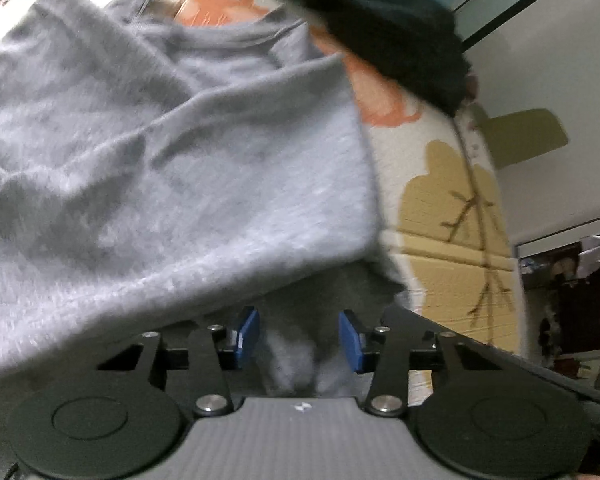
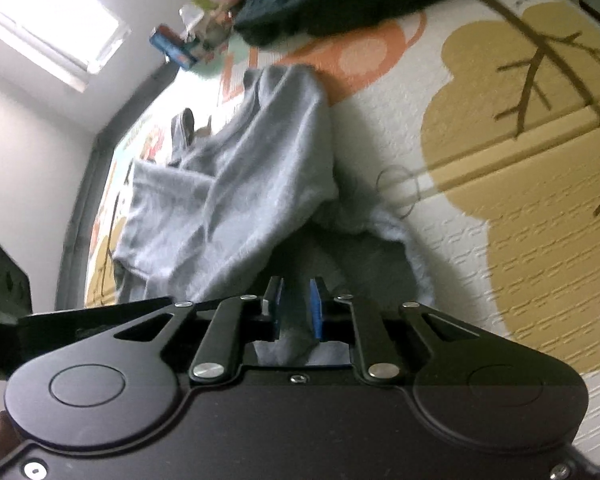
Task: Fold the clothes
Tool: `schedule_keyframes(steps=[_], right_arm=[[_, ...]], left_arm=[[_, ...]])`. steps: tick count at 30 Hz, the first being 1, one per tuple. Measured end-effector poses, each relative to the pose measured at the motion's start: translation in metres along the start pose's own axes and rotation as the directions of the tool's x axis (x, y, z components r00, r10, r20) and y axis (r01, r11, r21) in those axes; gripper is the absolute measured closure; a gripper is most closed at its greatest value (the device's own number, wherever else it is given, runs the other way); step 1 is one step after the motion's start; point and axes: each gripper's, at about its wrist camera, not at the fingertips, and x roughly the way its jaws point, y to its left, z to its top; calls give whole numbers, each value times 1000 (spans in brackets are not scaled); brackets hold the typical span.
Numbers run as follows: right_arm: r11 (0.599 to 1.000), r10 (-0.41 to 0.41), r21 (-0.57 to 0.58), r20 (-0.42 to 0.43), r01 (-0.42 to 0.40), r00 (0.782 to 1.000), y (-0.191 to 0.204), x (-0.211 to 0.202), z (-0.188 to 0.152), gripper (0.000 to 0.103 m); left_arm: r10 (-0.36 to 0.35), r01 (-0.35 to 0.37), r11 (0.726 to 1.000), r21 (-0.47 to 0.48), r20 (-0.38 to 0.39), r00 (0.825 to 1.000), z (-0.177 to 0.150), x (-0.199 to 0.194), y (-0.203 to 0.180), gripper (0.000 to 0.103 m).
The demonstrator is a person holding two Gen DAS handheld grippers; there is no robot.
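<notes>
A: Right, where's the grey shirt [image 1: 172, 168] from your tongs?

B: It lies on the patterned play mat [image 2: 520, 240], stretching straight away from both tools, collar at the far end. Its near hem droops between your left tongs [image 1: 299, 338], which stand partly open and aren't pinching it.

A: And your right tongs [image 2: 296, 308]?

B: Nearly closed, a fold of hem between the pads; whether they bite, I can't tell. I'd fold hem toward collar.
</notes>
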Motion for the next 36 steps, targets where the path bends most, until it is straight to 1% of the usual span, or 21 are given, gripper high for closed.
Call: schedule_keyframes(steps=[5, 8, 11, 13, 17, 22, 25, 28, 30, 32, 36], right_arm=[[1000, -9, 16, -79, 10, 997, -3, 27, -7, 90], [999, -34, 24, -111, 37, 993, -8, 45, -12, 92], [996, -89, 20, -109, 92, 990, -16, 54, -15, 96], [992, -121, 27, -101, 124, 988, -24, 57, -14, 103], [985, -168, 27, -77, 170, 983, -33, 52, -9, 103], [988, -155, 12, -97, 156, 983, -37, 53, -5, 103], [988, -151, 28, -98, 154, 984, -35, 50, -4, 103], [990, -133, 34, -82, 136, 988, -30, 42, -3, 100], [992, -119, 34, -66, 121, 991, -26, 36, -2, 98], [994, -99, 33, -44, 101, 994, -18, 28, 2, 97], [998, -63, 17, -4, 63, 998, 0, 17, 13, 95]], left_arm=[[34, -35, 999, -32, -35, 999, -4, 18, 20, 61], [54, -56, 998, -33, -45, 998, -2, 22, 27, 70], [85, -86, 996, -11, -43, 995, -2, 22, 29, 71], [109, -108, 994, 6, -41, 993, -2, 22, 30, 70], [107, -106, 994, 16, -49, 993, -2, 20, 31, 70], [100, -99, 995, 28, -49, 994, -3, 15, 30, 67], [71, -69, 996, 59, -27, 997, -6, 3, 28, 68], [39, -38, 998, 55, -6, 999, -9, -14, 31, 67], [10, -11, 999, 39, 15, 1000, -10, -27, 37, 66], [-1, 0, 1000, 24, 44, 999, -10, -39, 43, 64], [2, 0, 1000, -18, 111, 994, -5, -62, 56, 60]])
